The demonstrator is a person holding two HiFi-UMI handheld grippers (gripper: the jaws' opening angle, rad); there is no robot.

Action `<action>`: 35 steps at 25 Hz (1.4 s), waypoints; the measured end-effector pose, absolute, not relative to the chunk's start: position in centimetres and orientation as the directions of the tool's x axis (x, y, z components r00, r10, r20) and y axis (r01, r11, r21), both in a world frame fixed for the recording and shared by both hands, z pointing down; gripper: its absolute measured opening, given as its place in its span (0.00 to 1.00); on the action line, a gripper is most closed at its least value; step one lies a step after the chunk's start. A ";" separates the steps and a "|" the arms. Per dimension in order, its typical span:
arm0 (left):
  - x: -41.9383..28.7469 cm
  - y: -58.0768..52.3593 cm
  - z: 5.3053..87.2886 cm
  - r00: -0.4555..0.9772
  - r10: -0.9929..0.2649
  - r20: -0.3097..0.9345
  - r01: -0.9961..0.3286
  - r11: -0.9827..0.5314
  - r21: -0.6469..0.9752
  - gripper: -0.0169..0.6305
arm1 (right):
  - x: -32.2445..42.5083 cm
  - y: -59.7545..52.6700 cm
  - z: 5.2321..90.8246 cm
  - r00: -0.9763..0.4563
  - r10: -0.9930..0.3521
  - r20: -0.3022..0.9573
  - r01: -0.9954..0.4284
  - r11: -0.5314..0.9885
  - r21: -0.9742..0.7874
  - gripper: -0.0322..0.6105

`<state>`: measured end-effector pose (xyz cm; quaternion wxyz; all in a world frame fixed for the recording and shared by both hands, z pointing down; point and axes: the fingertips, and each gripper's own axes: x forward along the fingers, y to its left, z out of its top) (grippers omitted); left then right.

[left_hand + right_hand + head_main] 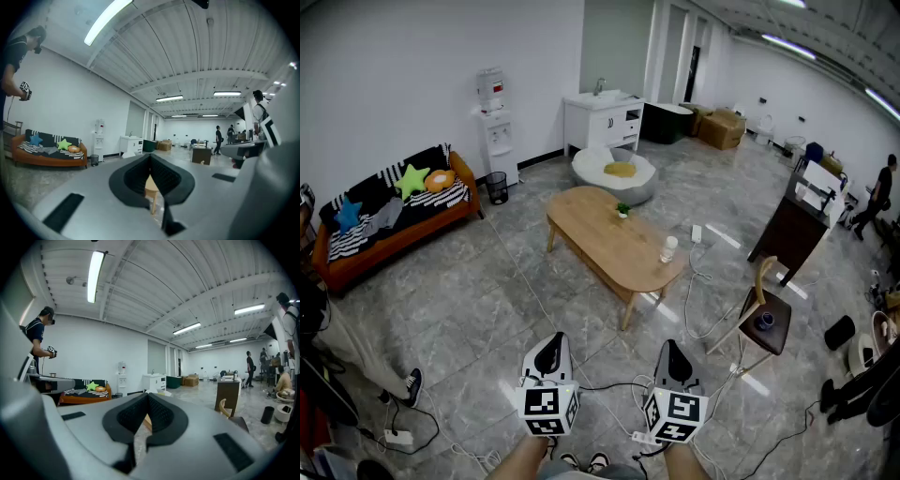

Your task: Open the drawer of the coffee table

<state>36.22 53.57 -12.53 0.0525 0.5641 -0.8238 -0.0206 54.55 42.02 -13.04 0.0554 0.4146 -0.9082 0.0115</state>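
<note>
The grey tiled floor [487, 300] is stretching wide between the person and the oval wooden coffee table [614, 244], which is standing well ahead, its long axis running away and leftward. No drawer is showing from here. The right gripper [674, 356] is hovering nearer the table's near end than the left gripper [549, 349]. Both are carrying nothing, jaws pressed together.

Left gripper [550, 342] and right gripper [674, 349] at lower centre, pale grey moulded shells, black ridged jaw pads, white cubes [548, 410] bearing black square markers
</note>
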 end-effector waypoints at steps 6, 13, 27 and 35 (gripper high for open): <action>36.0 54.0 -12.9 -0.358 -0.932 0.060 -0.928 0.362 0.092 0.01 | 54.4 42.4 -13.4 -0.650 -0.752 0.106 -0.755 0.655 0.018 0.05; 36.3 54.2 -12.6 -0.344 -0.937 0.063 -0.932 0.349 0.095 0.01 | 54.8 42.5 -13.1 -0.636 -0.764 0.105 -0.768 0.641 0.013 0.05; 35.9 54.6 -12.8 -0.295 -0.953 0.063 -0.937 0.301 0.174 0.34 | 54.9 42.9 -13.0 -0.658 -0.745 0.108 -0.752 0.656 -0.064 0.27; 35.4 55.1 -11.6 -0.293 -0.952 0.084 -0.937 0.304 0.173 0.47 | 54.9 43.3 -12.4 -0.653 -0.751 0.099 -0.757 0.652 -0.044 0.52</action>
